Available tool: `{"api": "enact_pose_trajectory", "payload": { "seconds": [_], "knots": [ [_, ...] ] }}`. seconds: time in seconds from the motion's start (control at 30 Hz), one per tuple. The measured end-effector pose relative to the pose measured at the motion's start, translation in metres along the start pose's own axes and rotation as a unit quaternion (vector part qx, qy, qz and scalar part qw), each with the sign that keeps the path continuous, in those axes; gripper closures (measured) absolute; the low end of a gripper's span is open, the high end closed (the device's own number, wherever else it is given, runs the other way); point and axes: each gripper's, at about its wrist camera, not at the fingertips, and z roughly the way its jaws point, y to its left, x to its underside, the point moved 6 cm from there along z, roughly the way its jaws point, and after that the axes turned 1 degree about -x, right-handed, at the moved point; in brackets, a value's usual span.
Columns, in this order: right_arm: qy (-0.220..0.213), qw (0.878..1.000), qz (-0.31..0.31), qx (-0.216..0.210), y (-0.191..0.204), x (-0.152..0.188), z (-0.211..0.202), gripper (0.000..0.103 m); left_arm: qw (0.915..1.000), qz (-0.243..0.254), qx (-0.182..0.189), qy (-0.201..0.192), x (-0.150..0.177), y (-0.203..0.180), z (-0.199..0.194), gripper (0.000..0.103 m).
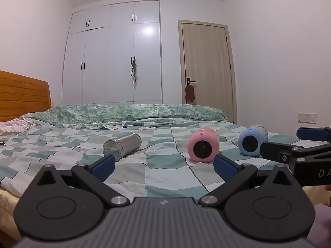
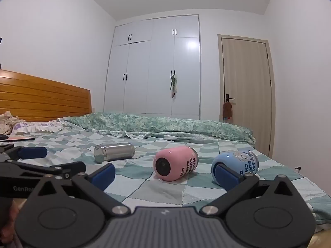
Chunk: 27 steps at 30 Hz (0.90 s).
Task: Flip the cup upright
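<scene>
Three cups lie on their sides on the checked bedspread: a steel cup at left, a pink cup in the middle, a blue cup at right. They also show in the right wrist view: steel cup, pink cup, blue cup. My left gripper is open and empty, near the bed's front edge, short of the cups. My right gripper is open and empty, its right finger in front of the blue cup. Each gripper shows at the other view's edge.
A folded green quilt lies along the far side of the bed. A wooden headboard is at left. White wardrobes and a door stand behind. A flat dark item lies at the left by the pillow.
</scene>
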Motion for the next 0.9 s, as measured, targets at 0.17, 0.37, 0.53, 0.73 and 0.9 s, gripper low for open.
{"api": "enact_pose_trajectory", "payload": {
  "seconds": [0.17,0.37,0.53,0.73,0.9],
  "knots": [
    [-0.002,1.0,0.0,0.0,0.0,0.0,0.0,0.0,1.0,0.0,-0.002,-0.002,0.004,-0.002,-0.002,0.0],
    [-0.001,1.0,-0.001,0.0,0.0,0.001,0.001,0.0,1.0,-0.004,-0.001,-0.001,0.003,0.001,-0.002,0.0],
    [-0.001,1.0,0.0,0.0,0.0,0.002,0.001,0.0,0.9999,-0.01,0.0,-0.003,0.005,0.003,-0.006,0.0],
    [-0.001,1.0,0.003,0.001,-0.004,0.001,0.0,0.0,0.9998,-0.017,0.006,0.0,0.001,0.004,0.002,0.0],
    [-0.001,1.0,0.005,0.002,-0.006,0.0,0.0,0.0,0.9994,-0.031,0.017,-0.004,0.002,0.009,0.001,0.0]
  ]
}}
